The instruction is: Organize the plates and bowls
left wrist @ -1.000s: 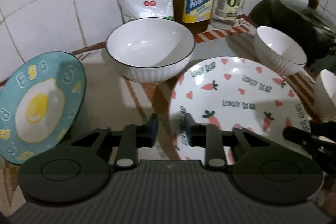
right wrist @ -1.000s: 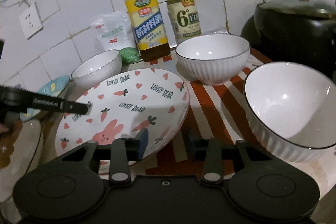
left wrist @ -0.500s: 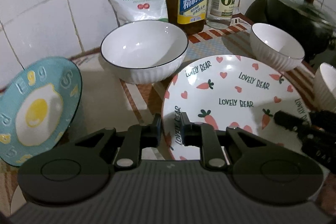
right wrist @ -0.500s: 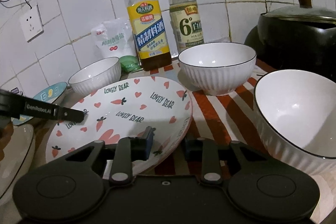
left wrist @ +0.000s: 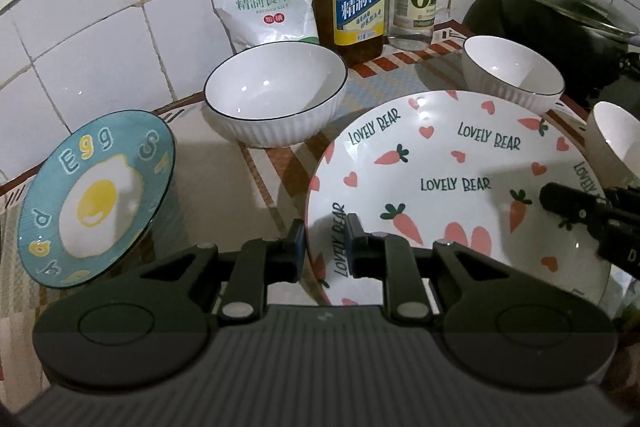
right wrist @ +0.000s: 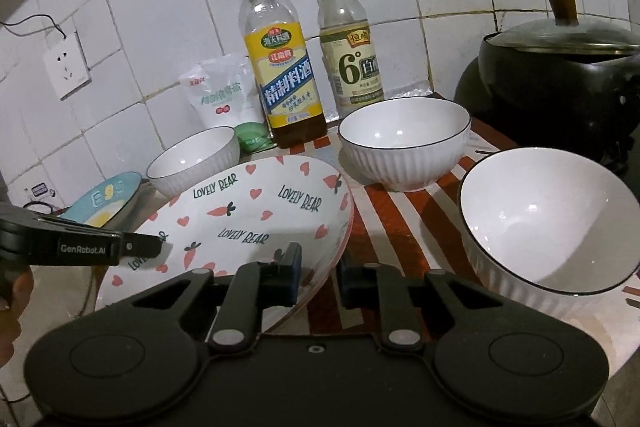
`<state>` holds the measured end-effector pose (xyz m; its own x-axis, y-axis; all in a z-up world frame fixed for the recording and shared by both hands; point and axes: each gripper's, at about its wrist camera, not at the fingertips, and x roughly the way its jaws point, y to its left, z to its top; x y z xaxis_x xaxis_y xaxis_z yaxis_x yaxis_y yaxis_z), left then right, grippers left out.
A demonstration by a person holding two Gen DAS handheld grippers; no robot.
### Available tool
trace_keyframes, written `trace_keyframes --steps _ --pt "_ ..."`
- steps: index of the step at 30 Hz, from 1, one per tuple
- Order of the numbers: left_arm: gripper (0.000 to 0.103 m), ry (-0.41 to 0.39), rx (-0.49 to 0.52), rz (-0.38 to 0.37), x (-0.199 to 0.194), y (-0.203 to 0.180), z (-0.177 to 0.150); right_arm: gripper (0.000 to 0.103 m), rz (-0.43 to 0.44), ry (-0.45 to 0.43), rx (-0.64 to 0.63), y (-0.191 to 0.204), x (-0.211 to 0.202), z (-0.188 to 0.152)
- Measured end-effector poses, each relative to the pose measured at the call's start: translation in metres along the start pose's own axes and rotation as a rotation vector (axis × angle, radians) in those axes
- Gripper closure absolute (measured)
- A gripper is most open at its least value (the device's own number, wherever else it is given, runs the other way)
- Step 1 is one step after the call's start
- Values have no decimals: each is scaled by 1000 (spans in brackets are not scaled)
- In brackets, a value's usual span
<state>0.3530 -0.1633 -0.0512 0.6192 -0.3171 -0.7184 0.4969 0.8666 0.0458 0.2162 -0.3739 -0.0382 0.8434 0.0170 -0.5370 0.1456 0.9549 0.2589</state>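
Each hand-held gripper, left and right, clamps the food-free carrot plate's rim.

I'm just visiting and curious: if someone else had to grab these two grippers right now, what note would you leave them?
Left gripper: shut on the near-left rim of the carrot plate.
Right gripper: jaws have just been closing on the same plate's right rim; they straddle it and look clamped.
Egg plate sits tilted at far left. Three white bowls stand separate: one behind the carrot plate, one near the bottles, one at right.
Done: carrot plate gripped on both sides. Left: nothing stacked yet; plates and bowls still need grouping.
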Motion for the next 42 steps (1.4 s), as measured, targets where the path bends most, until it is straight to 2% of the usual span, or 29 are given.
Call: trace_keyframes --steps 8,18,31,42 --pt "85 8 26 -7 -33 -3 -5 81 51 47 7 3 -24 9" --pt "85 -8 11 -27 -83 3 -23 82 77 49 -18 22 -66 14" --pt "85 -57 -46 -77 -161 39 -51 84 105 11 -62 74 -121 23" --pt "85 -41 -122 -68 -187 88 -92 86 157 56 -121 129 -120 15"
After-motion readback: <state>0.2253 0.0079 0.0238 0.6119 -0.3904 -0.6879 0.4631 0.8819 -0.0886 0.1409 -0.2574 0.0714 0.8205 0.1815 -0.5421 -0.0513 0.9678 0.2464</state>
